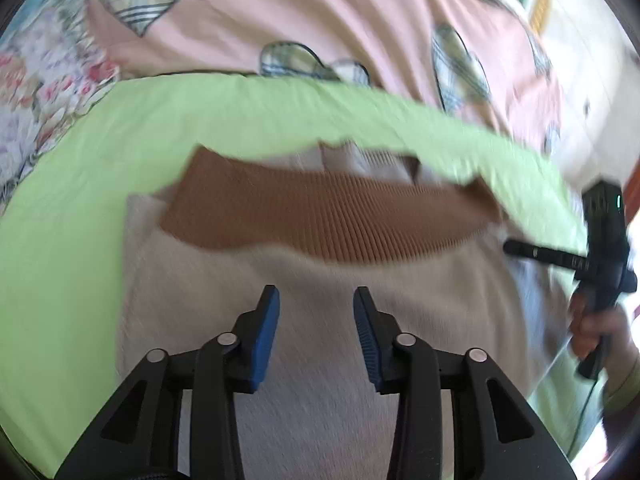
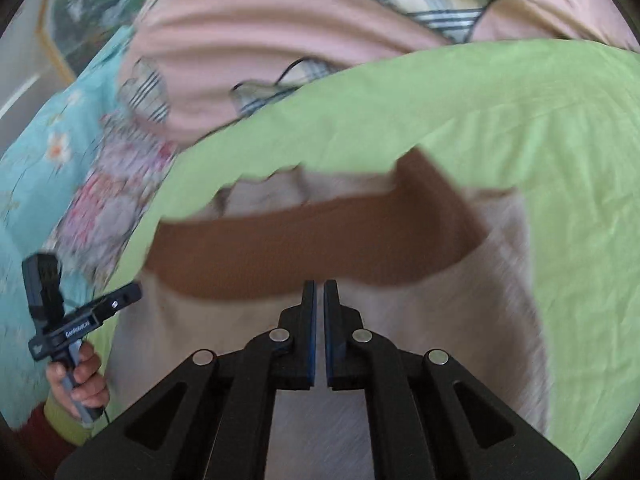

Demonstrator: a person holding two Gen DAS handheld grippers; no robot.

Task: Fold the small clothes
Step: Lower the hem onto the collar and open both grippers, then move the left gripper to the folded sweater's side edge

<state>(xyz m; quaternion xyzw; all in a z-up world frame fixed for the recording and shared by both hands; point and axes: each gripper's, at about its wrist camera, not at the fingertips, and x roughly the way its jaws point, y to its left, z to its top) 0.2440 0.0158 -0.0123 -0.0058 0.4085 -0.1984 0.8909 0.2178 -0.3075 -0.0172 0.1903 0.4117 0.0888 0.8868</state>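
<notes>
On green sheet (image 1: 80,152): beige garment (image 1: 320,280); left gripper (image 1: 316,300) released, right gripper (image 2: 320,292) clenched, empty.

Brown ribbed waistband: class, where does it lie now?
In both wrist views, the brown ribbed waistband tops the beige garment on the green sheet, just beyond both grippers.

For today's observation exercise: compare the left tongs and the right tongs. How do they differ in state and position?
1. The left tongs are open, with a wide gap between the blue pads; the right tongs are shut, pads almost touching.
2. The left tongs point at the beige garment short of its brown ribbed band; the right tongs' tips reach the band's edge.
Both hover above the same garment, gripping nothing visible.
</notes>
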